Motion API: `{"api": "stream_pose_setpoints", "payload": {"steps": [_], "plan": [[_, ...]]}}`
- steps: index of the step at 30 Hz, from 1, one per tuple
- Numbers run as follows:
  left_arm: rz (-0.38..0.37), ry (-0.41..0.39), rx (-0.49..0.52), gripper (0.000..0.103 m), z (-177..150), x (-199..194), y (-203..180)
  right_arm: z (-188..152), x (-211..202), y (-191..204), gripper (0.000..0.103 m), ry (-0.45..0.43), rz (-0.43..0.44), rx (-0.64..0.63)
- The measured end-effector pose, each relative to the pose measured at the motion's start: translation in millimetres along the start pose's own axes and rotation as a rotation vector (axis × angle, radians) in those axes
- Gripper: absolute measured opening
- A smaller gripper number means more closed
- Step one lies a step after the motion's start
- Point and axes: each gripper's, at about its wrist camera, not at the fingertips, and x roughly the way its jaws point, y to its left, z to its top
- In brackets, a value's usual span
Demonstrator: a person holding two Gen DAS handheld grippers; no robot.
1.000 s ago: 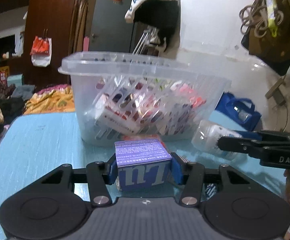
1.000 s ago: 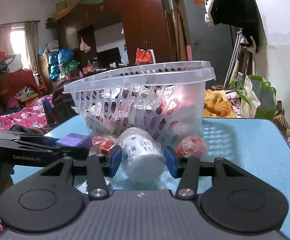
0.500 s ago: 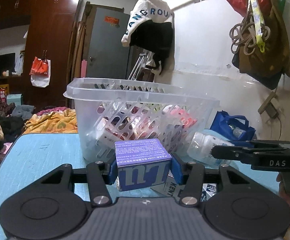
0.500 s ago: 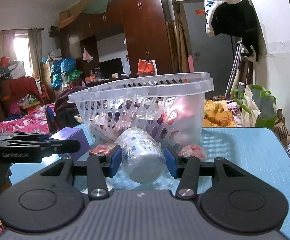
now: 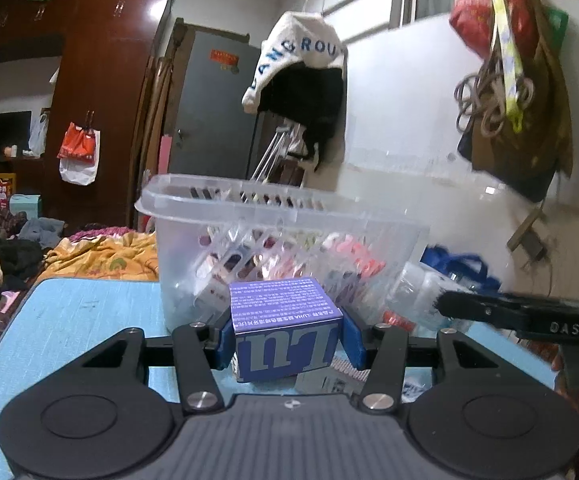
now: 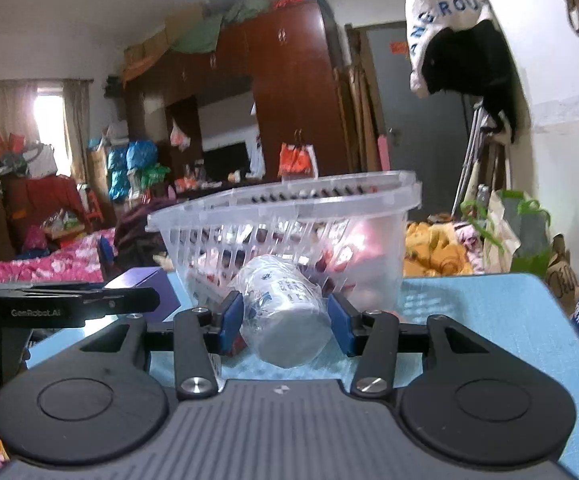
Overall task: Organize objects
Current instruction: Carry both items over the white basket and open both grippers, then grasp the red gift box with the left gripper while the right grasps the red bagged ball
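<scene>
My left gripper [image 5: 287, 340] is shut on a purple and blue carton [image 5: 283, 330], held just off the blue table [image 5: 89, 304] in front of a clear slotted basket [image 5: 273, 232]. The right gripper [image 6: 285, 320] is shut on a white plastic-wrapped bottle [image 6: 285, 312], also lifted, in front of the same basket [image 6: 289, 220]. Several red and pink packets lie inside the basket. In the right wrist view the carton [image 6: 145, 288] and the left gripper's black body [image 6: 61, 304] show at the left. In the left wrist view the bottle [image 5: 421, 292] and the right gripper's arm [image 5: 529, 316] show at the right.
A white printed box [image 5: 321, 380] and small red packets [image 5: 397, 318] lie on the table under the grippers. A blue bag [image 5: 461, 264] stands off the table's right edge, clothes and bedding [image 5: 101, 252] behind it. A white wall [image 5: 409, 120] with hanging bags is at right.
Both grippers have tilted upward, so the basket sits lower in each view and more of the room shows above. The carton and the bottle stay gripped and rise a little off the table.
</scene>
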Motion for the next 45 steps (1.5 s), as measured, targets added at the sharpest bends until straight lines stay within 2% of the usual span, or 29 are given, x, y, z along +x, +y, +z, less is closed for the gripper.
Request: {"api": "stream_pose_setpoints", "payload": {"steps": [4,7,10,13,15,18,21,24,26,27,28,29,31,33,35,37,40,43,45], "plan": [[-0.031,-0.051,-0.029,0.055,12.2,-11.0,4.0,11.1,-17.6,2.5,0.051,-0.047,0.04,0.022],[-0.043,-0.107,-0.032,0.055,38.1,-19.7,-2.3,31.1,-24.8,10.3,0.051,-0.102,0.015,-0.004],[-0.014,-0.146,0.02,0.055,78.6,-12.4,-19.6,66.5,-9.0,23.2,0.05,-0.116,-0.007,-0.044],[0.022,-0.11,0.02,0.055,116.7,18.3,-24.5,100.0,22.3,30.4,0.05,-0.11,-0.083,-0.094],[0.051,-0.063,-0.001,0.055,133.9,42.5,-18.1,113.1,43.7,26.0,0.05,-0.085,-0.092,-0.091],[0.081,-0.006,-0.03,0.055,141.3,71.2,-7.2,116.5,66.3,19.2,0.05,-0.041,-0.107,-0.098],[0.101,0.024,-0.044,0.055,138.5,87.5,1.9,111.7,78.9,18.6,0.051,-0.011,-0.132,-0.128],[0.096,0.033,-0.057,0.056,135.1,95.4,6.7,108.1,84.1,11.8,0.051,-0.002,-0.101,-0.106],[0.114,0.047,-0.056,0.059,133.8,104.2,9.3,104.9,81.0,10.5,0.055,0.003,-0.095,-0.099],[0.126,0.068,-0.049,0.074,133.4,110.3,9.8,103.9,82.3,10.9,0.071,0.012,-0.098,-0.102],[0.141,0.089,-0.039,0.081,132.1,115.5,10.4,103.7,84.3,12.5,0.082,0.025,-0.108,-0.107],[0.158,0.092,-0.034,0.081,130.0,114.7,10.7,103.7,82.2,14.4,0.101,0.013,-0.126,-0.111],[0.163,0.082,-0.024,0.081,125.6,104.3,10.1,101.4,67.8,17.1,0.103,-0.026,-0.141,-0.103],[0.142,0.055,-0.022,0.081,118.4,77.9,8.5,97.8,47.6,15.0,0.103,-0.047,-0.094,-0.072],[0.114,0.02,-0.012,0.09,103.9,46.8,2.6,86.6,20.5,9.6,0.103,-0.077,-0.053,-0.051],[0.104,0.028,0.012,0.098,84.2,26.8,-4.4,69.0,-1.2,3.0,0.103,-0.082,-0.074,-0.038],[0.096,0.095,0.055,0.098,49.3,18.7,-14.4,43.6,-10.0,-7.3,0.103,-0.003,-0.088,-0.042],[0.094,0.224,0.05,0.098,29.7,41.8,-13.6,27.0,11.5,-20.1,0.103,0.141,-0.112,-0.027],[0.097,0.271,0.029,0.098,26.2,57.9,-9.2,20.8,28.2,-27.2,0.103,0.211,-0.137,-0.011]]}}
